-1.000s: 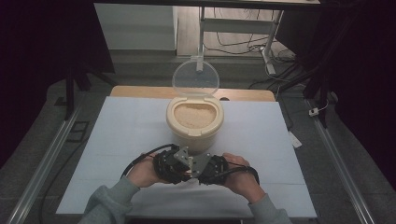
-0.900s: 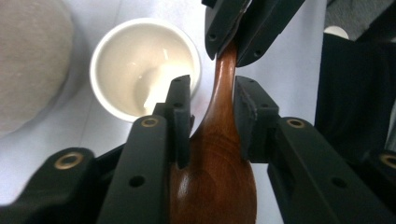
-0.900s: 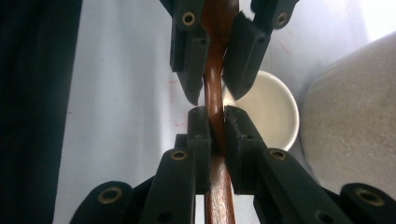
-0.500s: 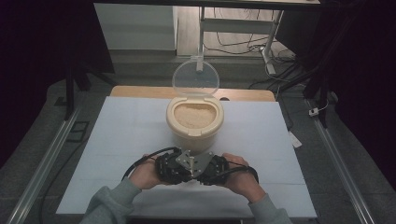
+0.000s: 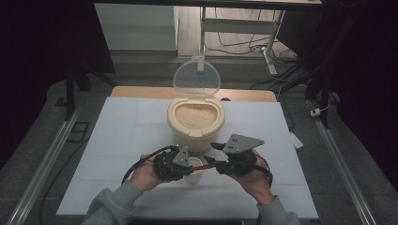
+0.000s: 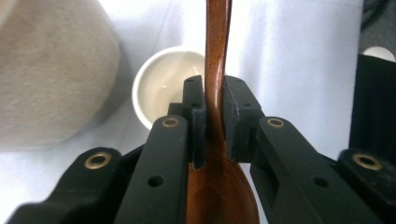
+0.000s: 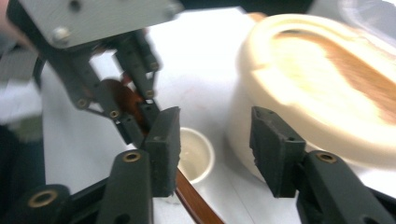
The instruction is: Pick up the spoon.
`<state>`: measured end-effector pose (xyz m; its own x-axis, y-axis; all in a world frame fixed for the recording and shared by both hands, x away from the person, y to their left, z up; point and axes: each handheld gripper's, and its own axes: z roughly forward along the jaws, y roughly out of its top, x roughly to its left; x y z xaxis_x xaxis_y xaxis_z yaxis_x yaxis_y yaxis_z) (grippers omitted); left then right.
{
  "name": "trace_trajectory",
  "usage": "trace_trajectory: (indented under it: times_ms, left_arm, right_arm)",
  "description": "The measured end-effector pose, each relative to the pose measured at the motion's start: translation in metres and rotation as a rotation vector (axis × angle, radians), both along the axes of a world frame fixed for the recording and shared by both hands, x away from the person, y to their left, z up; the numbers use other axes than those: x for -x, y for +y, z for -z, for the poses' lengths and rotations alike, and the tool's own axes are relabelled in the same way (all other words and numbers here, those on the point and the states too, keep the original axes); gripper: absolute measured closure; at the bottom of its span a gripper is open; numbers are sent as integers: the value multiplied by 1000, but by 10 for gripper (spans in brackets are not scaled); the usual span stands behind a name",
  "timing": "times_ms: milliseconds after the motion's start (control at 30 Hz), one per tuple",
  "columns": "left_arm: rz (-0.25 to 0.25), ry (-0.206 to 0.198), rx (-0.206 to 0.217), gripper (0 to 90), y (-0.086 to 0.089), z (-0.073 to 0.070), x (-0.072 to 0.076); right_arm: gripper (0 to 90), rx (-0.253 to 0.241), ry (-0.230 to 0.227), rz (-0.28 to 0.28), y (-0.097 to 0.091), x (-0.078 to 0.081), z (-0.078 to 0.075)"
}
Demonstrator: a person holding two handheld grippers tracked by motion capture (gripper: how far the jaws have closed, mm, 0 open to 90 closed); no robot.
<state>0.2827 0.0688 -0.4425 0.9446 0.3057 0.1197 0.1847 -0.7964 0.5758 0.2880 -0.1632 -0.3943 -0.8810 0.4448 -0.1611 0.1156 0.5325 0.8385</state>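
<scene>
Item: wooden spoon (image 6: 217, 70), dark brown, polished. Location: held level above the desk (image 5: 117, 140), just over a small white cup (image 5: 195, 169), near the front of a cream container (image 5: 195, 123) filled with pale grain, its clear lid (image 5: 197, 79) standing open behind.

Left gripper (image 6: 214, 109): fingers (image 6: 196, 116) narrow, clamped on the spoon's neck just above the bowl, handle running away from the camera.

Right gripper (image 7: 215, 144): fingers (image 7: 166, 140) wide apart, holding nothing; the spoon's handle passes beside and below one finger, whether touching it cannot be told.

Handling, as judged: light, stiff, not fragile; the glossy finish looks slippery, so a grip across the flat sides of the handle, partway along, should hold better than one at the tapered end.

Surface: white sheet over a wooden desk, smooth, bare apart from the container and cup.

Room: dim; metal rails (image 5: 42, 168) along both sides, cables (image 5: 244, 47) and frame legs on the floor beyond.
</scene>
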Motion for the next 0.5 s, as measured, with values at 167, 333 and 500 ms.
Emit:
trace_trajectory:
  times_ms: [167, 333, 500]
  left_arm:
    - [-31, -31, 37, 800, 5, -4, 0]
    - [-56, -55, 77, 802, 9, -9, 0]
    - [-71, -81, 98, 802, 10, -11, 1]
  right_arm:
    - [449, -64, 27, 122, -15, 7, 5]
    - [386, -144, 124, 234, -22, 9, 19]
    - [340, -218, 226, 311, -20, 6, 33]
